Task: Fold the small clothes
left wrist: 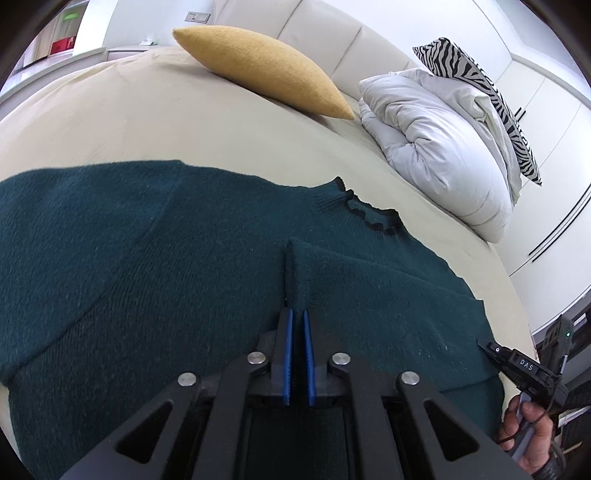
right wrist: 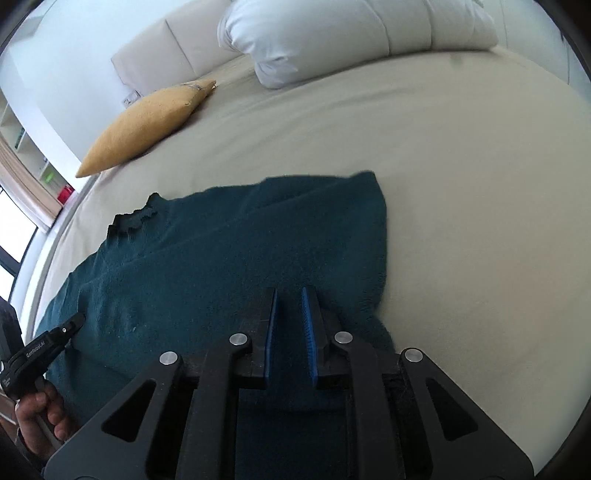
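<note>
Your left hand-held gripper pinches a fold of the green sweater on the bed; your right hand-held gripper stands slightly parted over it, gripping nothing.

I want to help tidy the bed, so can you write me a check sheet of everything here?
Surface: beige bed sheet, smooth.
Job's things: dark teal knitted sweater lying flat, one sleeve folded across its body.
Clutter: mustard knitted cushion, white rumpled duvet, zebra-striped pillow.
Grippers: left gripper shut on a sleeve ridge; right gripper slightly open above the sweater.
Cables: thin black cord by the right hand.
Surroundings: white padded headboard, white cupboards.
</note>
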Tool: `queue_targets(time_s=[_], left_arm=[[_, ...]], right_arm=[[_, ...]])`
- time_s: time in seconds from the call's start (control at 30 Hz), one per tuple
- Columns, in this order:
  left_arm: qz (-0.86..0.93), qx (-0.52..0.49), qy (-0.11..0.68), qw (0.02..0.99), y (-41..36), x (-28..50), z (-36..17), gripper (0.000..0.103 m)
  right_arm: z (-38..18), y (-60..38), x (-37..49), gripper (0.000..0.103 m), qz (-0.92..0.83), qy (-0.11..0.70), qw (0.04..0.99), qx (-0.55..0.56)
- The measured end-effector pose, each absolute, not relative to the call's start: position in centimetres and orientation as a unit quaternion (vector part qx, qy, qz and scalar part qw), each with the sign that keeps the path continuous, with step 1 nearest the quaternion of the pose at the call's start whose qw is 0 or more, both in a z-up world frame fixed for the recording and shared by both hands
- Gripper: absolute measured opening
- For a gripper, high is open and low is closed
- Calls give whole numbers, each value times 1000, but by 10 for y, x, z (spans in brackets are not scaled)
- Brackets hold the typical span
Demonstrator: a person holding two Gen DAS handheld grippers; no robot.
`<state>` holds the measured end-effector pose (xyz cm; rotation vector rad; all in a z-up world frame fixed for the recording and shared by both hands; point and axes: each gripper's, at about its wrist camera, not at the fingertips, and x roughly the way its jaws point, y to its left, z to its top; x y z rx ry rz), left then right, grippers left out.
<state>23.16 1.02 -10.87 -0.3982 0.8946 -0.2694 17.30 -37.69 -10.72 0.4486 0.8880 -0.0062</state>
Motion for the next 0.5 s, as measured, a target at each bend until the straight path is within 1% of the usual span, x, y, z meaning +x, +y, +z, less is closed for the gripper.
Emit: queue_targets(time_s=[0.07, 0.17, 0.2, 0.23, 0.3, 0.33, 0.43, 0.47, 0.5], left_arm=[[-127, -196, 425, 874, 11, 226, -107, 5], [-124, -207, 425, 872, 13, 222, -109, 5], [-124, -207, 425, 872, 13, 222, -110, 5], [-123, -205, 427, 872, 12, 223, -113, 5], [-125, -206, 429, 870, 13, 225, -118, 5], [-125, -210, 429, 869, 14, 224, -119, 7], [-134, -236, 424, 864, 24, 215, -112, 7], [-136, -249, 419, 863, 32, 207, -106, 9], [-133, -257, 412, 864, 42, 196, -99, 17]], right_arm=[[-108, -391, 167, 11, -2, 411, 876, 252], [-94, -393, 158, 13, -37, 409, 881, 237], [-91, -393, 154, 17, -38, 404, 884, 233], [-91, -390, 153, 25, -37, 405, 885, 226], [-104, -388, 156, 25, -31, 407, 885, 222], [-110, -389, 160, 25, -26, 401, 889, 221], [-114, -400, 164, 25, -18, 392, 887, 242], [-112, -401, 164, 25, -18, 394, 886, 245], [-109, -400, 162, 25, -23, 396, 885, 243]])
